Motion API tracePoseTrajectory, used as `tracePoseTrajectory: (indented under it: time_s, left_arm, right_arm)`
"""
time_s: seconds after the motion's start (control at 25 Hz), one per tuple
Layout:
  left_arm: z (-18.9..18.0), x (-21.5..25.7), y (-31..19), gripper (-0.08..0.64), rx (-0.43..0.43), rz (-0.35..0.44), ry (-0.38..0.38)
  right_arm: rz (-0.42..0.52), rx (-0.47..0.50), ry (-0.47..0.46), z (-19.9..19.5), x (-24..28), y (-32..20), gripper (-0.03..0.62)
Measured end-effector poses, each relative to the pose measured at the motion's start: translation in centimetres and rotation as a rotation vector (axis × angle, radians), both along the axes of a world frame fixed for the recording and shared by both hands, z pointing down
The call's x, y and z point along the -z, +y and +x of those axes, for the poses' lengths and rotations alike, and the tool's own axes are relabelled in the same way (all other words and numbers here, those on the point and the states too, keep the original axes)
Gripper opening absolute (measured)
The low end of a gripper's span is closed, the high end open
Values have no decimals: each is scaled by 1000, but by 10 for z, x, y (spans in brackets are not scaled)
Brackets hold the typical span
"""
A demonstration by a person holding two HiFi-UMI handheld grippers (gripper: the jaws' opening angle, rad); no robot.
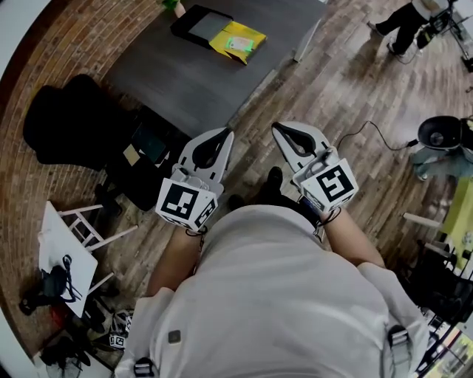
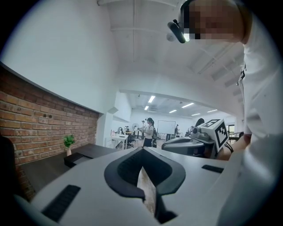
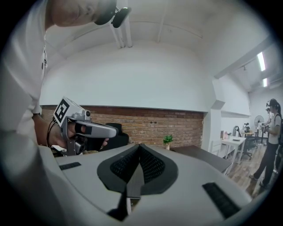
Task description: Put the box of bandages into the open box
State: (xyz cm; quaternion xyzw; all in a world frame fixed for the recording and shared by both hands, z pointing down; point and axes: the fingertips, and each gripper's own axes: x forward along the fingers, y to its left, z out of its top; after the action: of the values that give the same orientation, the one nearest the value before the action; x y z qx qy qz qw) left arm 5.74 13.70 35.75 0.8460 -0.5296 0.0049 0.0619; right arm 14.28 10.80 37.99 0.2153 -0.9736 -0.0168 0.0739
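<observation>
— Two shut and empty: left hand-held gripper, right hand-held gripper, both close to the body.
— And the flat yellow bandage box?
— Lying on the dark grey desk, against the shallow black open box, not inside. Nothing done yet; reaching, grasping and placing all left.

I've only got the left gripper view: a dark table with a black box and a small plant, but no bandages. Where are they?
Observer: The head view shows the yellow box of bandages lying on the table, right beside the open black box.
Operator: Is the right gripper holding anything?
Observer: No. The right gripper view shows the right gripper shut, nothing between its jaws.
Operator: Are we at the table?
Observer: Not yet. In the head view the left gripper and the right one are held by the person's waist, the table out ahead.
</observation>
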Motion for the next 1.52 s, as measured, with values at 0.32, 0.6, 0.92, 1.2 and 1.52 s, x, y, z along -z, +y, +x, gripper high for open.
tracePoseTrajectory:
  time_s: [0.32,0.6,0.92,1.2,1.52]
  left_arm:
    - [-17,-3,50,15,-23,4,-6]
    - [-34,-12,70,15,-32,-6,-12]
    - [-47,-13,76,15,-31,5,-2]
    - [-57,-11,76,15,-26,17,1]
    - [-54,-10,72,15,-25,12,11]
  right_arm:
    - [20,-26,-24,-10,-3,61,21]
    - [1,-56,-15,-19,-11,87,21]
    - [12,-56,-5,-30,-11,96,21]
    - [49,-36,-14,-40,-3,96,21]
    - [25,-55,-12,-38,-2,92,21]
